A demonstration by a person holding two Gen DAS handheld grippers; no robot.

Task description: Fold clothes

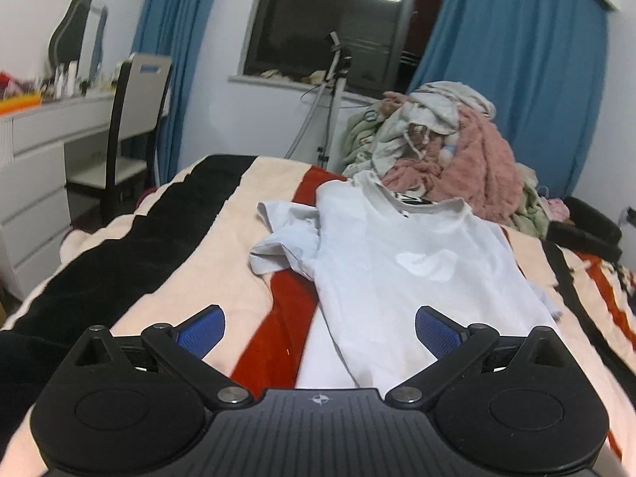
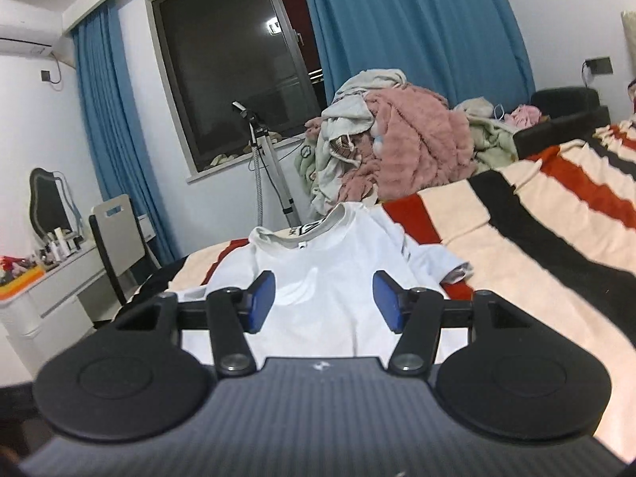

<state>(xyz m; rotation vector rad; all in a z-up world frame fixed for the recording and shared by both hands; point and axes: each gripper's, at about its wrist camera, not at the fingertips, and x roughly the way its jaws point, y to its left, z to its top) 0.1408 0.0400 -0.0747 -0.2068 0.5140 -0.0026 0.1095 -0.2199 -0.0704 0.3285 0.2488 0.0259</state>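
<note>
A white T-shirt [image 1: 401, 278] lies spread on the striped bed, collar away from me, its left sleeve crumpled. It also shows in the right wrist view [image 2: 330, 278]. My left gripper [image 1: 320, 328] is open and empty, above the shirt's lower left hem. My right gripper [image 2: 324, 300] is open and empty, above the shirt's lower middle. Both have blue pads [image 1: 200, 336] [image 2: 387, 302].
A pile of unfolded clothes [image 1: 437, 147] [image 2: 397, 147] sits at the far end of the striped blanket [image 1: 159, 262] [image 2: 536, 238]. A tripod [image 1: 330, 95] stands by the window. A white desk [image 1: 43, 135] and a chair [image 1: 131, 119] stand at the left.
</note>
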